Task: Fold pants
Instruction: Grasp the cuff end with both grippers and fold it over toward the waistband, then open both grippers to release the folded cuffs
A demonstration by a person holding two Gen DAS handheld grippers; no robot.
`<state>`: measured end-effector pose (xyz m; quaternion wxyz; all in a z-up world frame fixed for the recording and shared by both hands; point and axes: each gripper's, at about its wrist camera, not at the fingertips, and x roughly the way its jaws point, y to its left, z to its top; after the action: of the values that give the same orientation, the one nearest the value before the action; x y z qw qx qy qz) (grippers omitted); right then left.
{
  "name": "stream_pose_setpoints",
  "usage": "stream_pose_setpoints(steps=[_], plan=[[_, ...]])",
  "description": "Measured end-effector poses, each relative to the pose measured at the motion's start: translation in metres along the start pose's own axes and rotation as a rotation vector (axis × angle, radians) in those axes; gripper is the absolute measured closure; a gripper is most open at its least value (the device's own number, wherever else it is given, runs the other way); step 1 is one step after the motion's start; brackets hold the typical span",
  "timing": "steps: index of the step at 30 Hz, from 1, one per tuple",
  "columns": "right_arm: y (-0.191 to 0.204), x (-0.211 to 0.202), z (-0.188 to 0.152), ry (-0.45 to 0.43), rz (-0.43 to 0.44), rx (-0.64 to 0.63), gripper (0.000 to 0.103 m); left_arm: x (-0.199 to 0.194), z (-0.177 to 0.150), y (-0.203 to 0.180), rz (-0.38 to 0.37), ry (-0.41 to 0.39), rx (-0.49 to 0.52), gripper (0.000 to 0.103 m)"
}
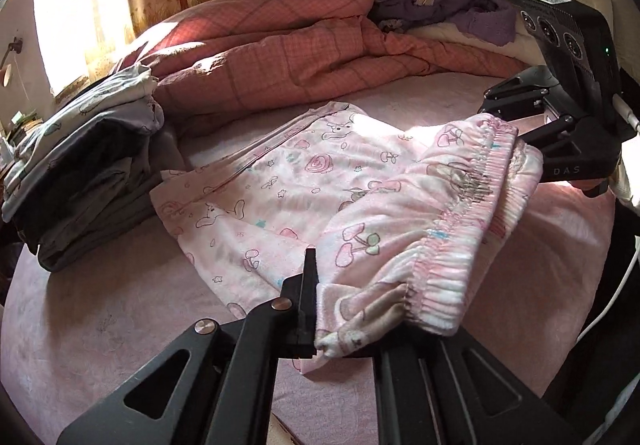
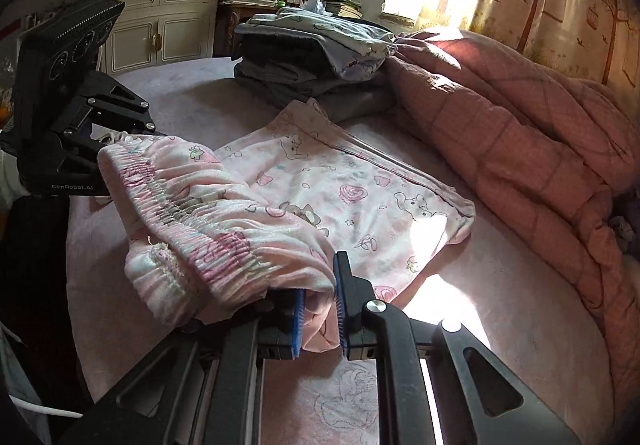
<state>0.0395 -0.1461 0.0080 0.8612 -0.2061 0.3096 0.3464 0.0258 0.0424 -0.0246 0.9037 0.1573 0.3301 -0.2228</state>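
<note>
The pants (image 1: 328, 181) are soft, fuzzy printed cloth; the quilt (image 1: 280, 57) matt checked fabric; the tongs (image 2: 320, 309) matt black plastic.

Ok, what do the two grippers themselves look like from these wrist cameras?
Both are matte black with angular linkage arms, triangular cutouts and silver round screws. The right gripper has blue ribbed pads on its fingers, "DAS" lettering on its body and a white cable at its side. The left gripper carries "GenRobot.AI" lettering. Each has a black box on top with three round lenses.

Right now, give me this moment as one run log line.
step: fold lift | left claw: shut on waistband | right claw: shut on waistband | legs: flat on bed
</note>
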Motion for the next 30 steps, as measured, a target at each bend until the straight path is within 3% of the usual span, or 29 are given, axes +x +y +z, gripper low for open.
stream_pose_setpoints(steps=[4, 8, 12, 14, 15, 18, 21, 27, 30], plan=[[-0.028, 0.022, 0.005, 0.063, 0.137, 0.149, 0.09, 0.023, 0.006, 0.012, -0.017, 0.097, -0.034, 0.095], [-0.058, 0.055, 0.001, 0.153, 0.247, 0.376, 0.09, 0.054, 0.011, 0.035, -0.098, 0.218, -0.173, 0.094], [-0.08, 0.075, -0.007, 0.17, 0.313, 0.542, 0.09, 0.057, 0.016, 0.05, -0.145, 0.216, -0.247, 0.088], [-0.083, 0.072, -0.006, 0.151, 0.306, 0.546, 0.09, 0.051, 0.018, 0.054, -0.108, 0.189, -0.244, 0.058], [-0.082, 0.069, -0.005, 0.142, 0.3, 0.538, 0.09, 0.048, 0.019, 0.057, -0.088, 0.172, -0.244, 0.054], [-0.084, 0.066, 0.0, 0.129, 0.274, 0.525, 0.088, 0.046, 0.019, 0.068, -0.099, 0.171, -0.279, 0.053], [-0.085, 0.061, 0.001, 0.105, 0.213, 0.522, 0.076, 0.048, 0.016, 0.073, -0.072, 0.169, -0.296, 0.053], [-0.09, 0.044, 0.005, 0.008, 0.099, 0.532, 0.076, 0.035, 0.011, 0.072, 0.044, 0.105, -0.285, 0.053], [-0.083, 0.027, 0.0, -0.034, 0.035, 0.506, 0.076, 0.016, 0.002, 0.07, 0.018, 0.076, -0.295, 0.053]])
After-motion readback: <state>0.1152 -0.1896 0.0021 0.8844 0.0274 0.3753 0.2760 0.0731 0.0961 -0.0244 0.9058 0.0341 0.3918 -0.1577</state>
